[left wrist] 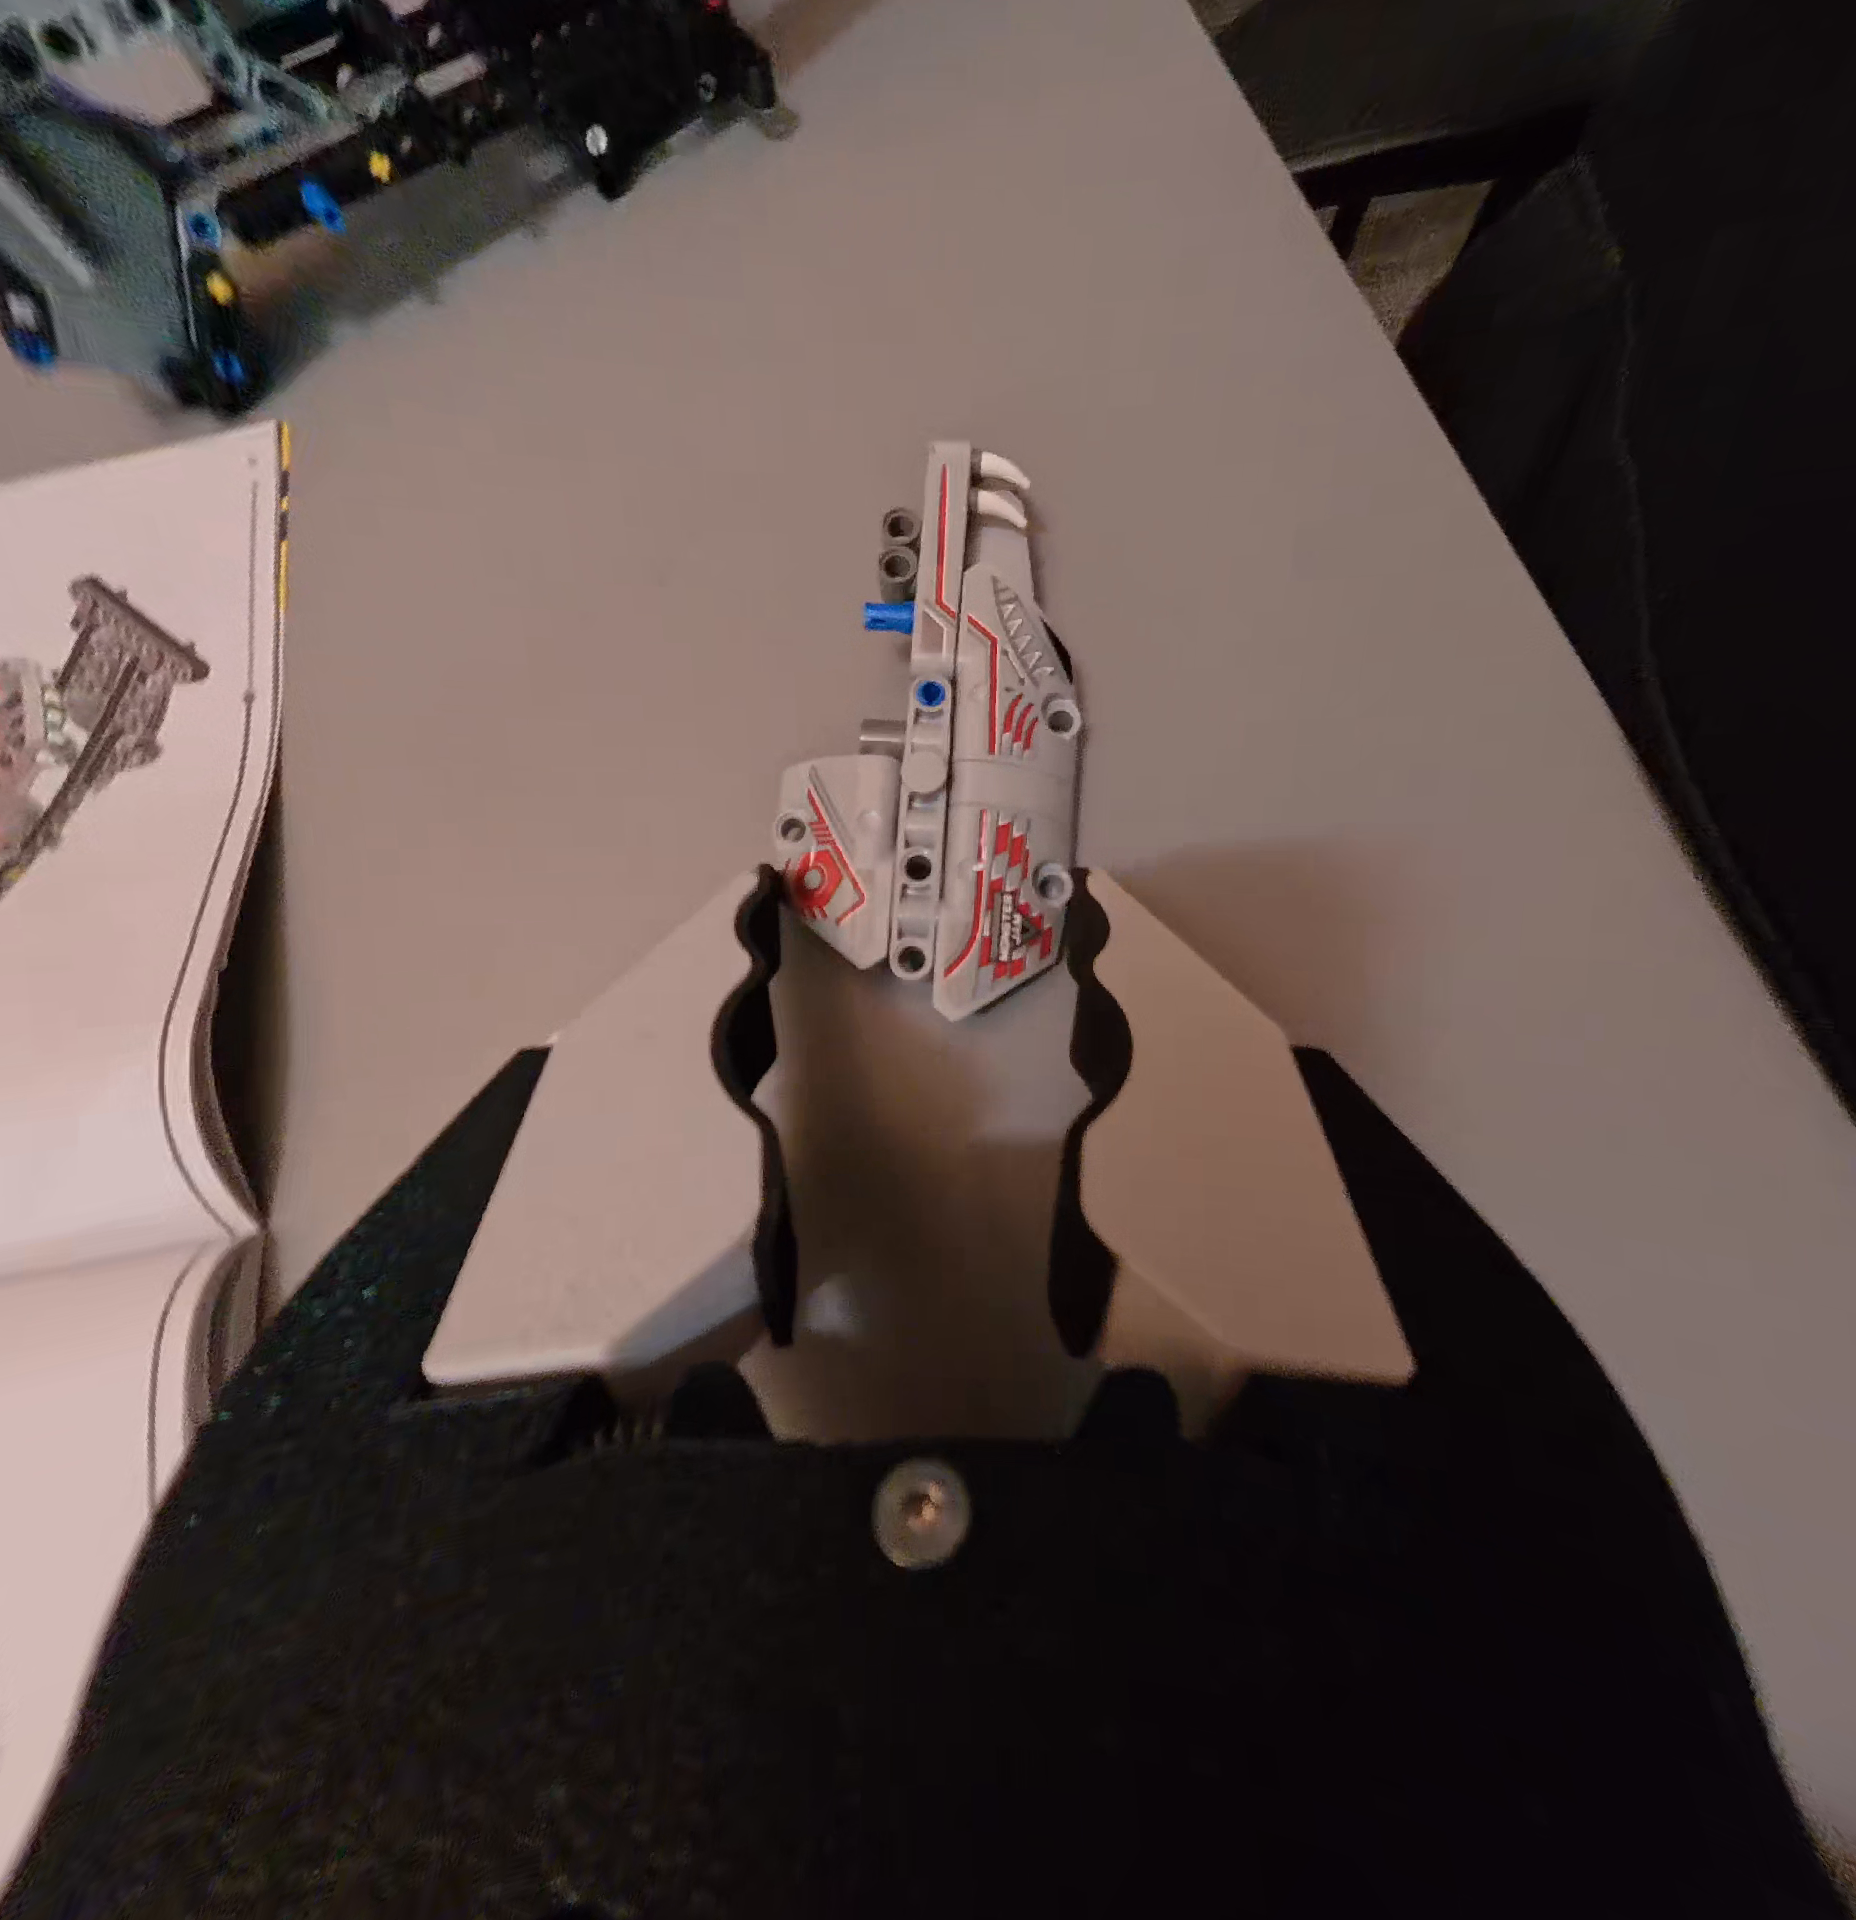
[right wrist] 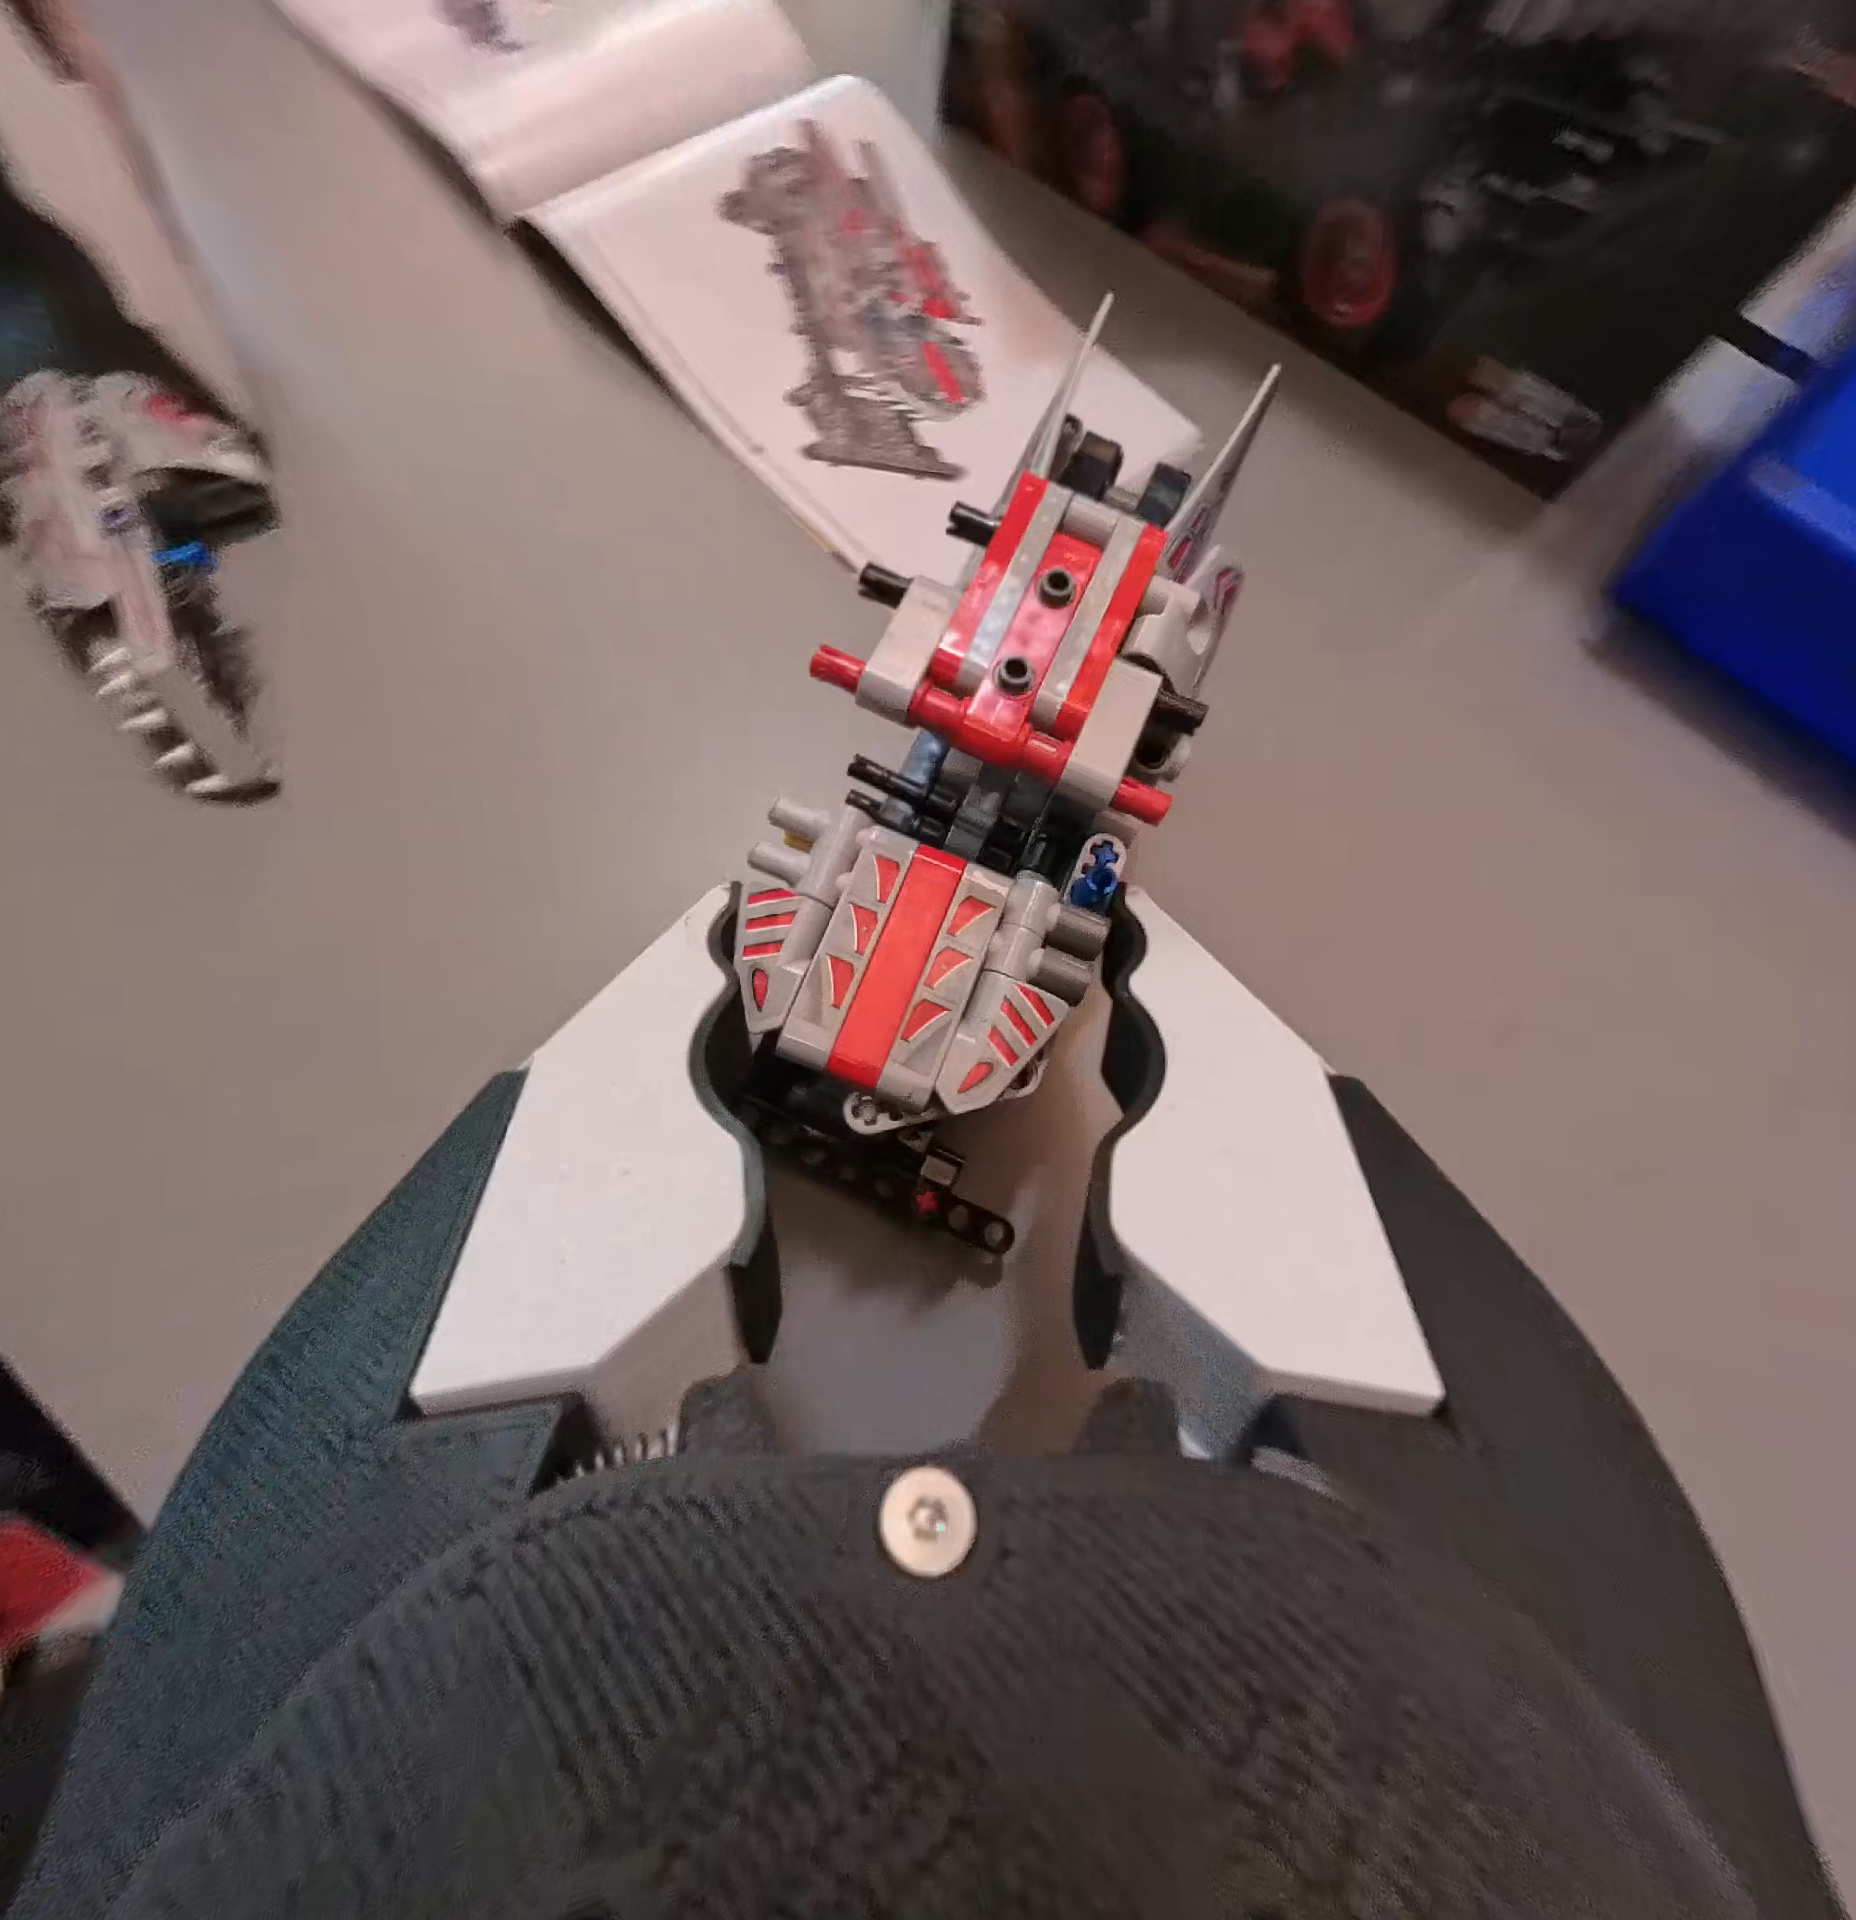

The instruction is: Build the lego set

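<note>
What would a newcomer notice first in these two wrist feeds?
Probably the red-and-grey lego assembly gripped in the right gripper, centre of the right wrist view. Next, the grey panel piece with red markings and white teeth, clamped between the left gripper tips above the grey table.

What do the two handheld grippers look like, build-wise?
Both grippers, left and right, have white wedge-shaped fingers lined with wavy black rubber pads, on a black textured 3D-printed body with one central silver screw. No cables or sleeves visible.
</note>
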The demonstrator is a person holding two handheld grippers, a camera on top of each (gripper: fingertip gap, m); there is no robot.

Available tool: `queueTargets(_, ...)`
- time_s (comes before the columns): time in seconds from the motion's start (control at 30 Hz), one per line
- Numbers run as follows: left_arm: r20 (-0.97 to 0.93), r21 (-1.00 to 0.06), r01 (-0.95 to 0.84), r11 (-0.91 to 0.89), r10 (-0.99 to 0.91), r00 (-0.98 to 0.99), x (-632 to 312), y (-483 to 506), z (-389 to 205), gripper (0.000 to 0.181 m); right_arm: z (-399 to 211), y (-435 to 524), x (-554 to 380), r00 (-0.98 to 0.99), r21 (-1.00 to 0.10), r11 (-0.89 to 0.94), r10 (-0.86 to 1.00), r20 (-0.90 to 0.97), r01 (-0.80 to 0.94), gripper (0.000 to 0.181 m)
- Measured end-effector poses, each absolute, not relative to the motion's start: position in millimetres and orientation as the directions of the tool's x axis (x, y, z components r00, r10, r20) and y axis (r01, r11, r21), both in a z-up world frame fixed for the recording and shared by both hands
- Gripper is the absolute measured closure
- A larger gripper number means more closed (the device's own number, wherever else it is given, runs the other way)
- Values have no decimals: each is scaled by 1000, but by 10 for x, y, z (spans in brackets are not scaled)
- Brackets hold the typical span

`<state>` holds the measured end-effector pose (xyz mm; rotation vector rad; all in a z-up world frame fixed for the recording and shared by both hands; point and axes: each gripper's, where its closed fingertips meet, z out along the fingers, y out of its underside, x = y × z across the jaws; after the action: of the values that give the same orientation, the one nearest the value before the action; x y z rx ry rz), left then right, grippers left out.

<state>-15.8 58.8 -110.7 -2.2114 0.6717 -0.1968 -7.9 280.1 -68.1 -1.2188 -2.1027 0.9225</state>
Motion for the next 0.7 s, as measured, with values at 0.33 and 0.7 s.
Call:
queueTargets(0.33, -294, -744, -596, -301, -653, 698, 193, 987, -1034, 129, -637, 2780, -45, -700, -833, 319, 705, -109, 451, 101)
queueTargets(0.7, -746, -478, -878, -5, -526, 409, 276, 1242, -878, 128, -464, 2416, 643, -288, -826, 243, 952, 103, 509, 94)
